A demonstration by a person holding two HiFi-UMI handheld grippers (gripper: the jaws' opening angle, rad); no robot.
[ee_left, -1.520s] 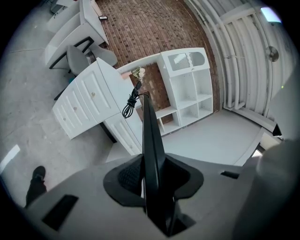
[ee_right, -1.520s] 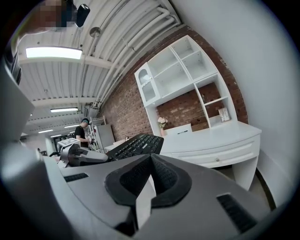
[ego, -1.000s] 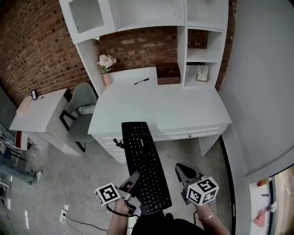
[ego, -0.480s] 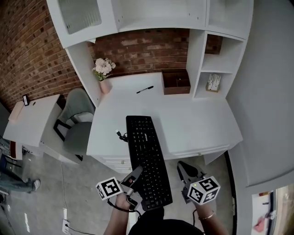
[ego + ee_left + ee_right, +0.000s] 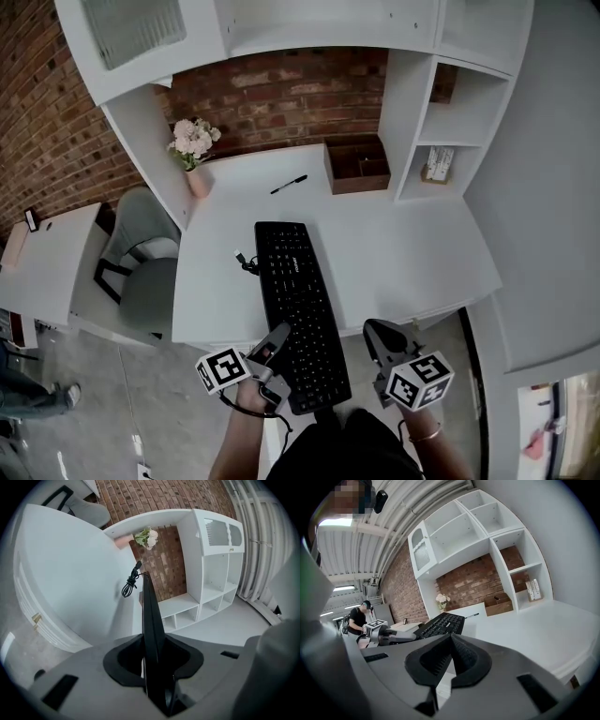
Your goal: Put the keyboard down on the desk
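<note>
Grey chair [image 5: 141,267] stands at the far left, beside the white desk [image 5: 403,253]. Next, the left gripper [image 5: 277,336] is clamped on the near left edge of the black keyboard [image 5: 295,291], which stretches out over the desk, its near end overhanging the front edge. Just right of it, the right gripper [image 5: 377,330] has its jaws together on nothing.

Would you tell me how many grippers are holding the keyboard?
1: the left gripper grips the keyboard at its near left edge; the right gripper hangs beside it, shut and empty.
</note>
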